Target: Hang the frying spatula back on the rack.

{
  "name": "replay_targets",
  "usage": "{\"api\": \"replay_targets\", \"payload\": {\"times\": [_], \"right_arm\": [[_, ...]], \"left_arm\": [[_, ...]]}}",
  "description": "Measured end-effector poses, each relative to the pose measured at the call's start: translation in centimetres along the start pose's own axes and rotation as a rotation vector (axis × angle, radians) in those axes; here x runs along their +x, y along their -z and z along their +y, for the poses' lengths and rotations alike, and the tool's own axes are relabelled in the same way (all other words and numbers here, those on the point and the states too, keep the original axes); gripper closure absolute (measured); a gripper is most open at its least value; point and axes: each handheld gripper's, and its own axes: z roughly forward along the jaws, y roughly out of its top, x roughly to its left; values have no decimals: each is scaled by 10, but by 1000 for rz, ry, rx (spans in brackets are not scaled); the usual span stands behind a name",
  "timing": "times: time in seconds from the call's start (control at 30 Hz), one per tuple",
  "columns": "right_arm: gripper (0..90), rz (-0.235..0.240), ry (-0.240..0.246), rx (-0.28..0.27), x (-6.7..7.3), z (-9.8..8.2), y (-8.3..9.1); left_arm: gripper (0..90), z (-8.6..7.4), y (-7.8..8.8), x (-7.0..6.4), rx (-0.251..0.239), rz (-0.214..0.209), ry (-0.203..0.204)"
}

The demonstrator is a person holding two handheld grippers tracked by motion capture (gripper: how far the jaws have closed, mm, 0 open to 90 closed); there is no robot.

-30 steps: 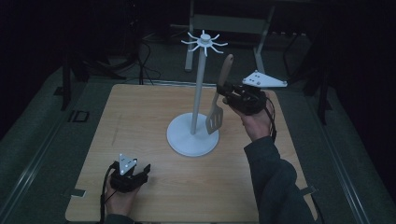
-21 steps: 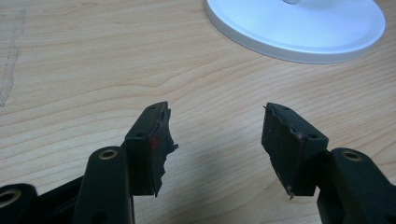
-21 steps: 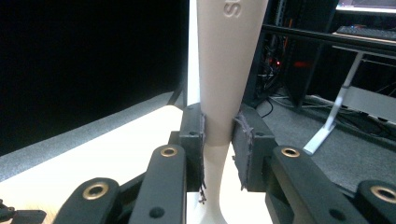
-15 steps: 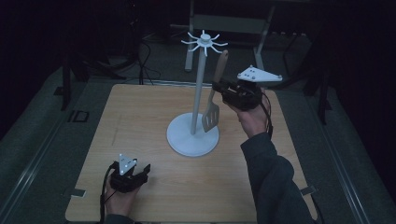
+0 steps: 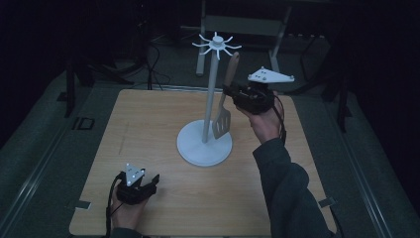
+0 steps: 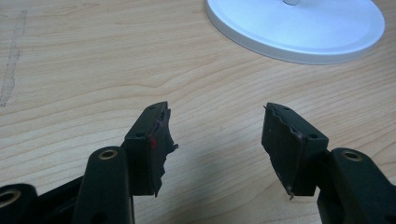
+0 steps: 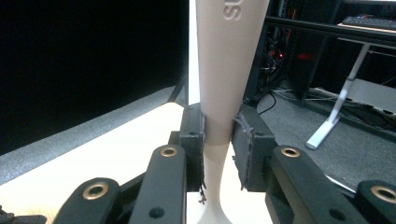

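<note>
The spatula point(image 5: 224, 106) is held off the table, nearly upright, its slotted blade down and its handle tip up beside the spokes at the top of the stand point(image 5: 212, 99). The blade hangs just right of the stand's pole and above the round white base; whether it touches the pole cannot be told. In the right gripper view the pale handle point(image 7: 224, 70) is seen rising between the two black fingers, with raised lettering near the top edge.

The right gripper point(image 5: 232, 92) is clamped on the handle about midway along it, and the pads point(image 7: 198, 140) are pressed against both sides of it. The gripper is carried by a hand raised over the far right part of the table, a dark sleeve trailing toward the near edge, and a grey plate is seen on top of it.

The stand is placed near the middle of the wooden table point(image 5: 148, 129). Its spokes are seen bare, with nothing hung on them.

The left gripper point(image 5: 148, 184) is rested low at the near left part of the table, well apart from the stand. Its fingers point(image 6: 152, 140) are spread apart with nothing between them, pointed at the stand's base point(image 6: 299, 28) across bare wood.
</note>
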Motion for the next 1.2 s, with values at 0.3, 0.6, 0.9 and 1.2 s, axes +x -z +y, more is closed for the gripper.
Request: {"api": "replay_targets", "payload": {"times": [0.3,0.6,0.9,1.2], "right_arm": [[746,2,-4,11,0,1,-5],[746,-3,0,28,2,3,-11],[733,1,3,30,2,3,-13],[569,-1,30,20,3,1,-8]], "left_arm": [[421,0,0,0,0,0,1],[421,0,0,0,1,0,0],[421,0,0,0,0,0,1],[421,0,-1,-1,3,-2,-3]]}}
